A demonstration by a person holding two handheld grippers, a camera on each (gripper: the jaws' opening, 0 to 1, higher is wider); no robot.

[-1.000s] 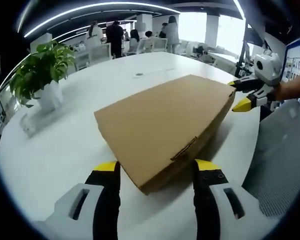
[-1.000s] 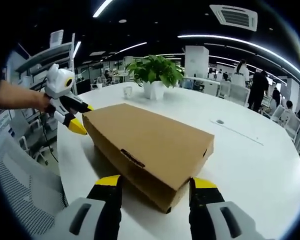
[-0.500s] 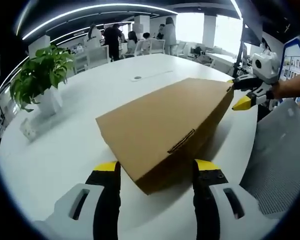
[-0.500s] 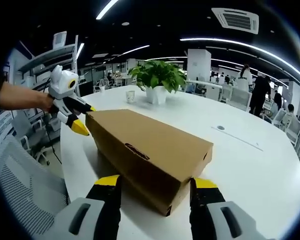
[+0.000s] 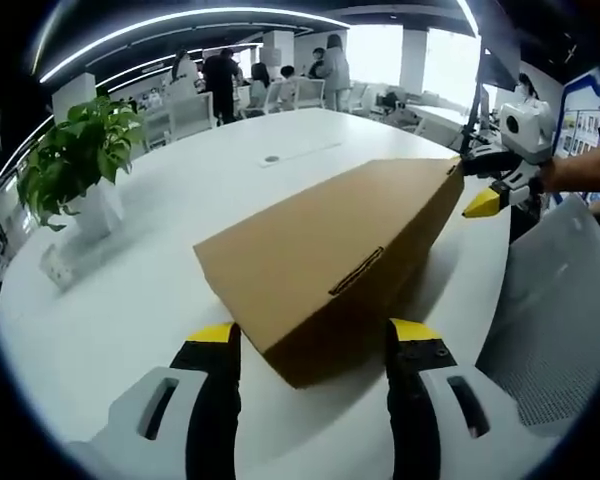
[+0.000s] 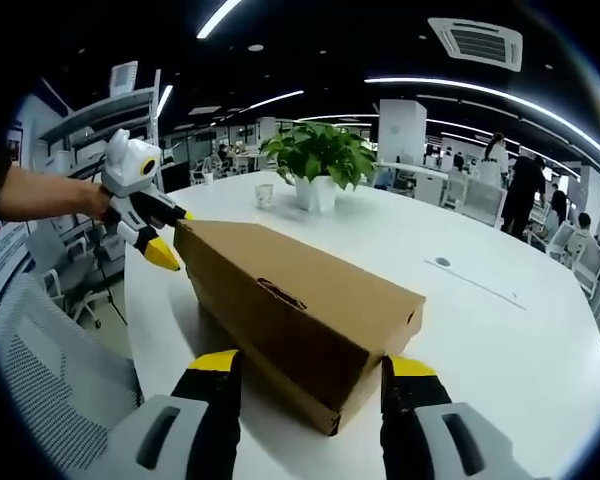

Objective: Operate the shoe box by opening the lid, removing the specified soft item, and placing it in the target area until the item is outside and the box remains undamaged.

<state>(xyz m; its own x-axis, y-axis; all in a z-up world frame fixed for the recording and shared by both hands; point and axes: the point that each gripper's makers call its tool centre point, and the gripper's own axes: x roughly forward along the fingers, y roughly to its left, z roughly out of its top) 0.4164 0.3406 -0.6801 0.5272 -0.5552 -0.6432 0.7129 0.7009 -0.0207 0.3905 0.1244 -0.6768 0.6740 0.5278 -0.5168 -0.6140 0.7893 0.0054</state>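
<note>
Jaws with yellow tips rise from the bottom of both views, spread wide apart with nothing between them: the left gripper [image 5: 313, 335] and the right gripper [image 6: 313, 365] each stand just before one end of the shoe box [image 5: 330, 255], gripping none of it. That brown cardboard box lies on the round white table [image 5: 130, 300], its lid [image 6: 290, 290] lifted along one long side so that it sits tilted over the lower part, with a slim gap showing under the raised edge in the right gripper view; what lies inside cannot be seen. A small cut tab marks the middle of the lid's long edge. At the far end of the box in the left gripper view, the other tongs appear, held by a hand, their yellow tips close to the far corner of the lid; whether they touch it cannot be told. Beside the table stands a grey mesh chair [image 6: 50, 370]. Farther across the tabletop sits a green plant [image 5: 75, 150] in a white pot, with a small cup [image 6: 264, 194] near it. Beyond the table several people [image 5: 225, 70] stand among office desks under long ceiling lights.
</note>
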